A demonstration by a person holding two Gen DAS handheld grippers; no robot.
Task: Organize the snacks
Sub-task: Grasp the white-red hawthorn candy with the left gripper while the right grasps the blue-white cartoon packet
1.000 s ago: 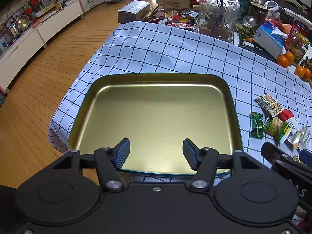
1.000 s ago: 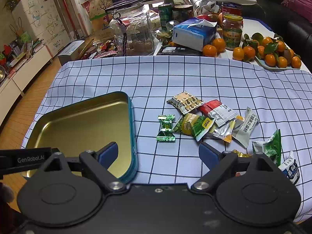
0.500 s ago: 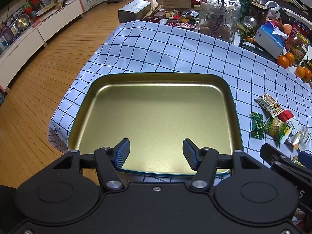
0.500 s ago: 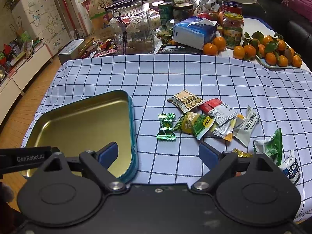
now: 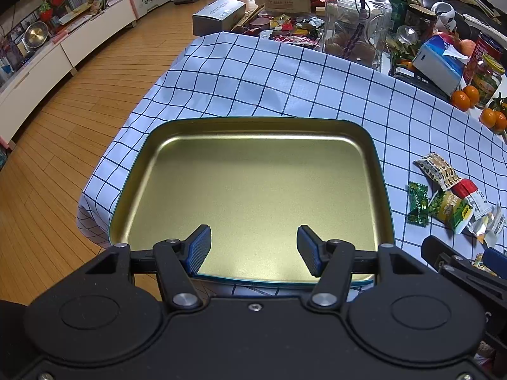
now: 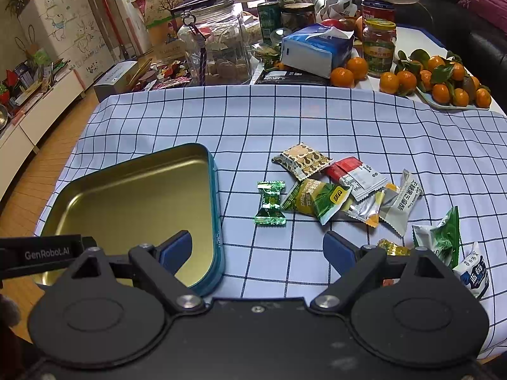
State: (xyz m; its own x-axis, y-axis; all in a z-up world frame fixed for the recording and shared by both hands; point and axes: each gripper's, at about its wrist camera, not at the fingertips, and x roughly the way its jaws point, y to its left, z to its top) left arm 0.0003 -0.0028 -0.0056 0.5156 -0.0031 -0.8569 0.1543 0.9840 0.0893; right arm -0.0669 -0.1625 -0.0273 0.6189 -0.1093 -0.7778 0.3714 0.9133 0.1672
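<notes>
The gold tin tray [image 5: 253, 190] lies bare inside, open from above. Between its teal wall [image 6: 217, 209] and the green candy [image 6: 270, 203] at three o'clock runs a clear strip of checked cloth [image 6: 285, 120]. Toward twelve o'clock the cloth stays free until the glass jar [image 6: 218, 47] and tissue box [image 6: 317, 49] block it.

Tin and snacks laid out on the worktop

The snack packets [image 6: 336, 190] are spread right of the tin [image 6: 126, 209]; behind it, a glass jar [image 6: 215, 47] and oranges [image 6: 437, 79] are set.
</notes>
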